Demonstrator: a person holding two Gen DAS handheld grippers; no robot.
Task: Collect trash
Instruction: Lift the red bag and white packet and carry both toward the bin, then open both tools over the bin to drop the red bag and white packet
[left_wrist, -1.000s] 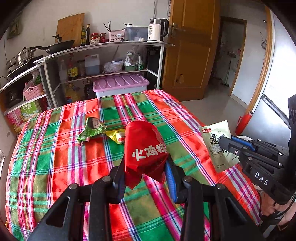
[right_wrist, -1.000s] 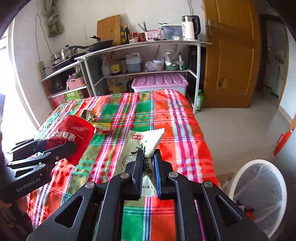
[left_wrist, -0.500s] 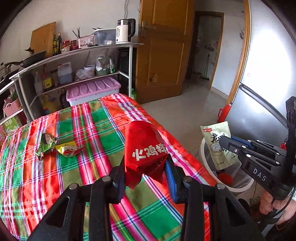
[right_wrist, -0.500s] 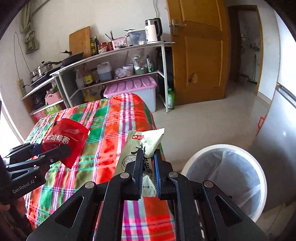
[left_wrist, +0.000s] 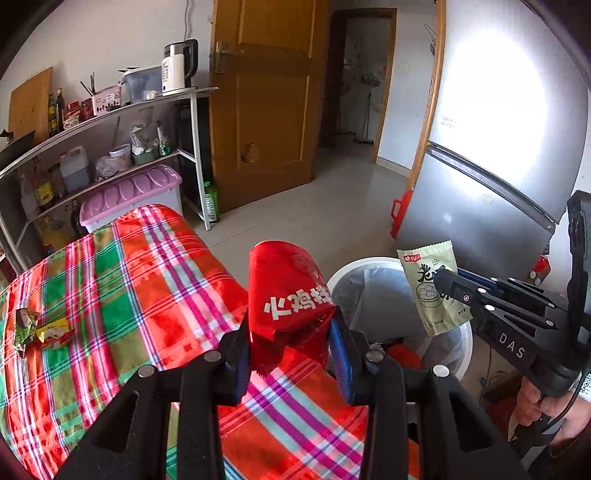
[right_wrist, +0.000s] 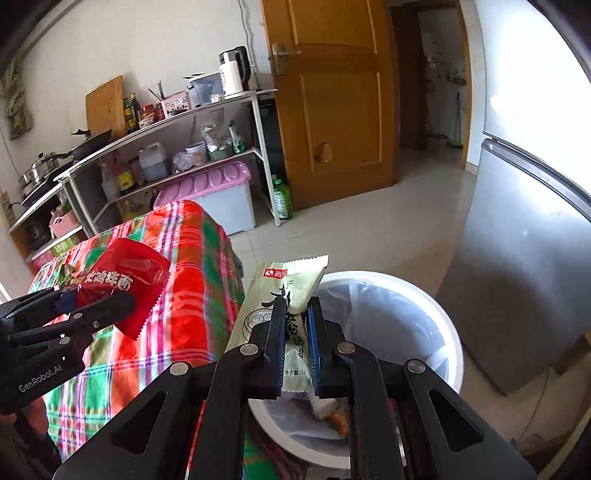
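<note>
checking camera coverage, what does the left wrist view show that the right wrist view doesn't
Only the left wrist view shows the green wrapper and yellow wrapper left on the tablecloth. Only the right wrist view shows the pots on the shelf. Both show the red packet in the left gripper, the pale sachet in the right gripper, and the white bin.

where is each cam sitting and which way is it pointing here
Left wrist: sits on the left gripper, looking forward along its fingers over the plaid table edge toward the white bin; shows the red wrapper it grips, plus the right gripper and a hand.
Right wrist: sits on the right gripper, looking down over the bin; shows the pale green packet it grips.
Shared: both wrappers, both grippers, bin, table, wooden door.
</note>
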